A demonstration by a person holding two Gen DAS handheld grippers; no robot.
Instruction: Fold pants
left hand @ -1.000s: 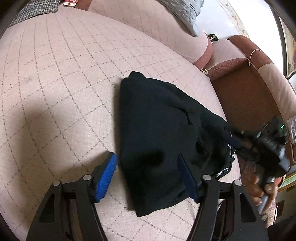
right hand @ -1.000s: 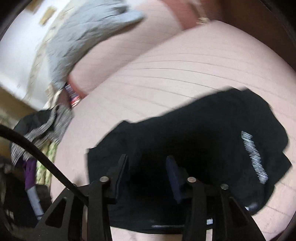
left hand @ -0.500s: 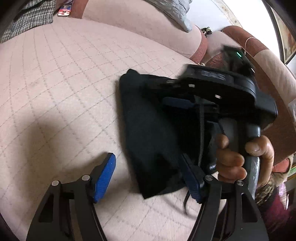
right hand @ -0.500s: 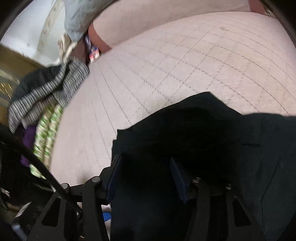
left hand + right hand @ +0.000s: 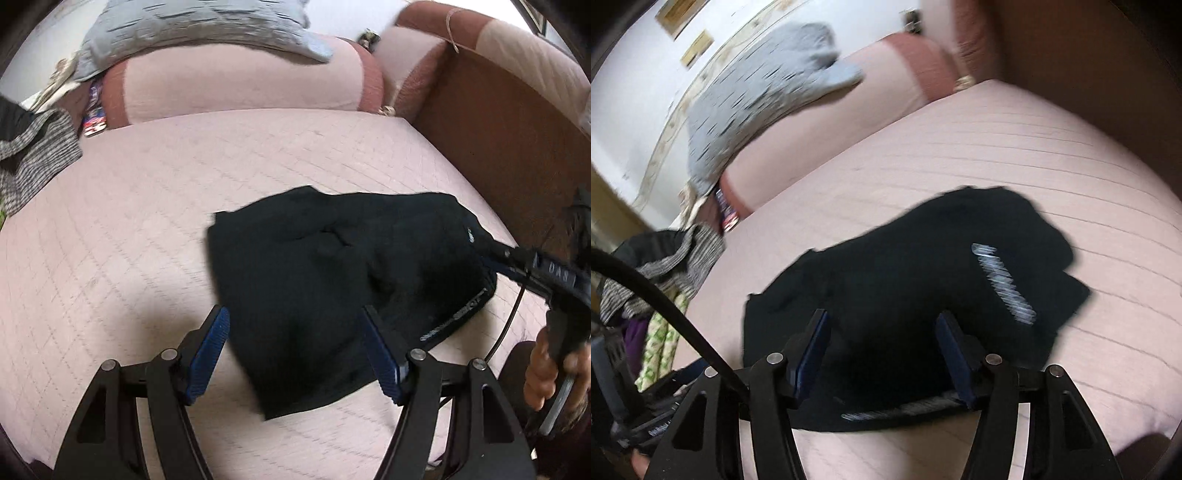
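Observation:
The black pants lie folded in a compact bundle on the pink quilted cushion. A white printed band shows at their right edge. My left gripper is open and empty, just above the near edge of the bundle. The right gripper's body shows at the right, at the pants' right edge. In the right wrist view the pants lie under my right gripper, which is open, with nothing between the pads.
A grey cushion lies on the sofa back. A grey striped garment and other clothes lie at the left. A brown armrest rises at the right.
The right gripper has pulled back from over the pants to their right edge. The left gripper stayed open near the front edge. Both views have swung round.

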